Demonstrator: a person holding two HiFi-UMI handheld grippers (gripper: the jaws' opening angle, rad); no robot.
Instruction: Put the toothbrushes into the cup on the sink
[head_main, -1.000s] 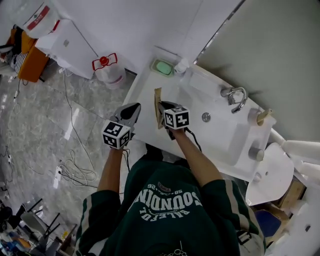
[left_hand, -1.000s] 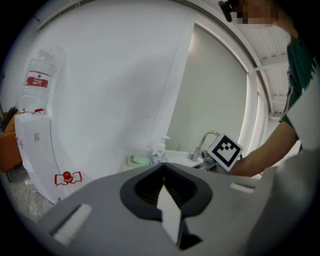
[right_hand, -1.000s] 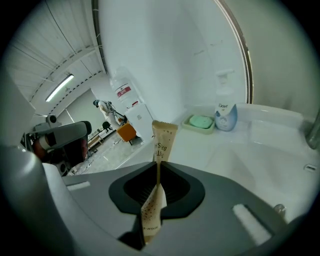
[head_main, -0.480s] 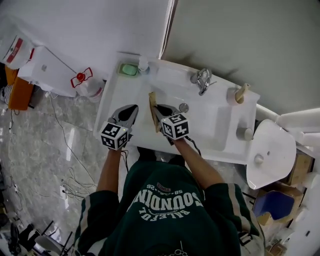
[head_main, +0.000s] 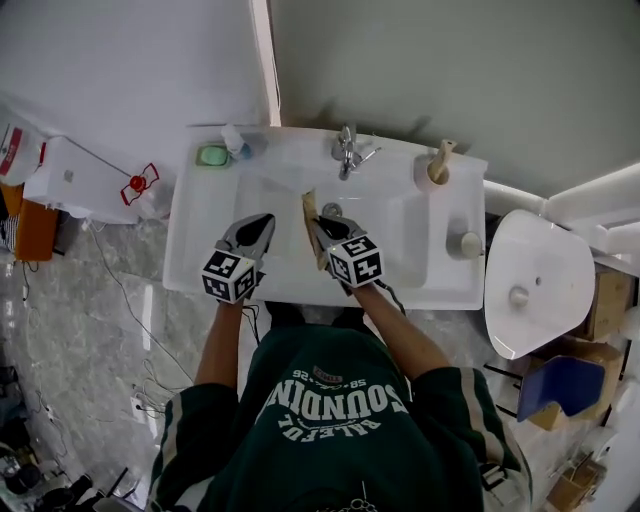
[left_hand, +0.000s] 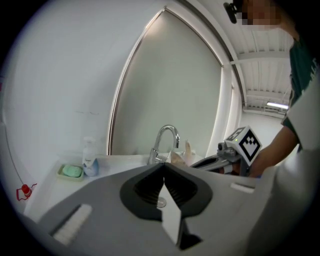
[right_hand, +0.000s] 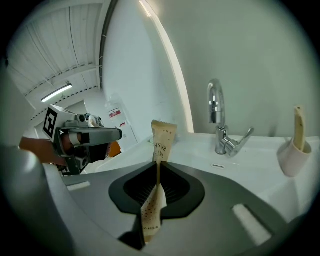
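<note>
Right gripper pinching wrapped toothbrush mid-length, over sink basin; left gripper jaws pressed together, empty. Cup well apart at back right, one packet already in it. Risk: thin sleeve swivels, snags rim, drops into basin

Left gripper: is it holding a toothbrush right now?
No, the left gripper shows its fingers closed together at the tips with nothing between them.

"SOUNDING", upside down, on the person's green shirt; partly legible "TOOTH BRUSH", on the toothbrush packet
</note>
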